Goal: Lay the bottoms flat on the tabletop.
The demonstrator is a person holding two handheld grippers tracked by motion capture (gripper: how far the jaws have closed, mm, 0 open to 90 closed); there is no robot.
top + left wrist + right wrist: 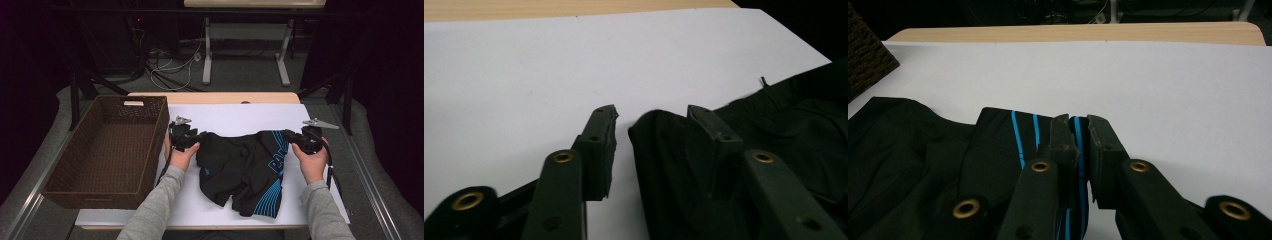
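On the white sheet (320, 200): black shorts (240, 167) with blue stripes lie spread and rumpled, mid-table, between the 2 grippers.
Left gripper (651, 117): jaws apart; the cloth's edge lies between them, one pad resting on the fabric, the other clear of it. No clamp.
Right gripper (1080, 120): jaws drawn together on the striped edge, pinching the cloth.
Step in hand: judged to be laying the shorts flat for a fold, with the left corner let go and the right one held.
Advice, left: take a fresh bite at the very edge of the cloth, both pads on 1 layer, before any pull.
Advice, right: keep the pinch firm and level so the stripes run straight.
Advice, both: draw outward evenly; the middle shows creases that a lopsided pull would likely worsen.
Basket (107, 150): brown wicker, empty, just left of the sheet.
Table (215, 97): pale wood, showing beyond the sheet's far edge.
Room: dark; grey floor, loose cables (170, 67) and a white table frame (245, 50) behind.
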